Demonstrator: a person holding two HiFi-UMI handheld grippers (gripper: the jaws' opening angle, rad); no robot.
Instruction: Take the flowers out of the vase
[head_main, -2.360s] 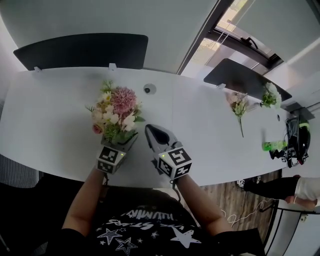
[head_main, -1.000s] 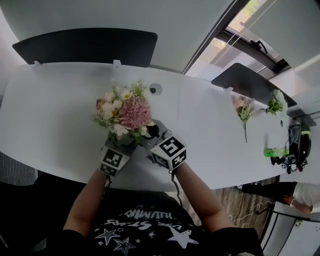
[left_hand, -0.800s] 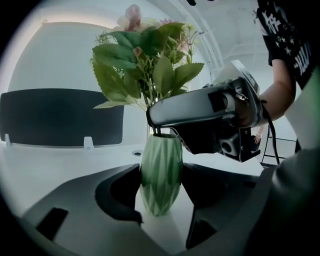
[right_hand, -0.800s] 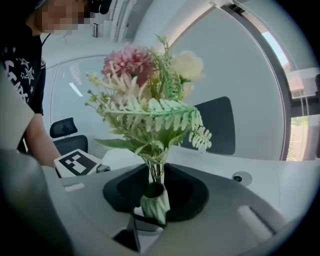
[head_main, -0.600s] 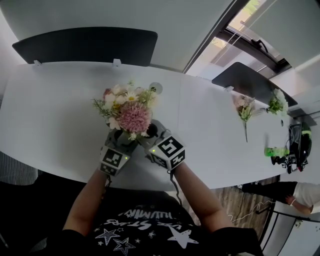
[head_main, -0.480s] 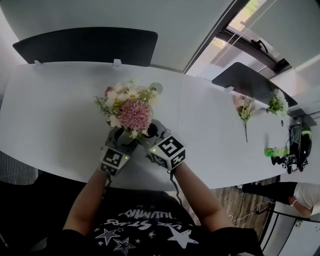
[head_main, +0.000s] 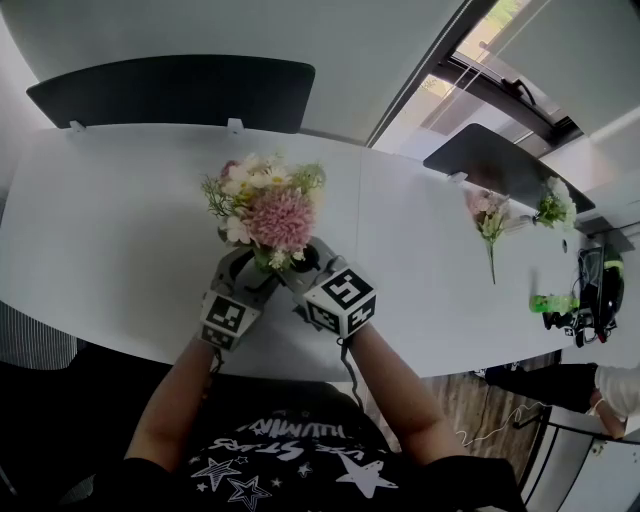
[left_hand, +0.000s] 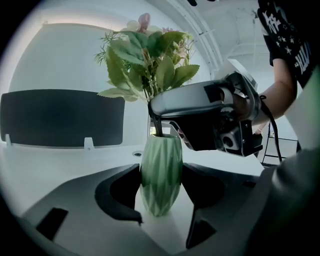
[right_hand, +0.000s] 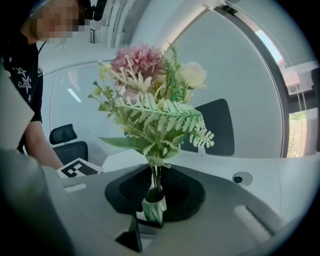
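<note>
A bouquet of pink and white flowers with ferns stands in a green faceted vase on the white table. The bouquet hides the vase in the head view. My left gripper is shut on the vase's body, one pad against each side. My right gripper has just been closing. It is now shut on the flower stems just above the vase mouth. Its fingers reach across over the vase in the left gripper view. In the head view both grippers, left and right, meet under the blooms.
Two more flower bunches lie far right on the table. Black partition panels stand behind it. A round cable port sits beyond the vase. A green object is at the right edge. The table's near edge is just below my grippers.
The right gripper came in from beside the vase and its jaws closed on the stems. The bouquet swung from leaning left to more upright and to the right. The left gripper kept hold of the vase.
</note>
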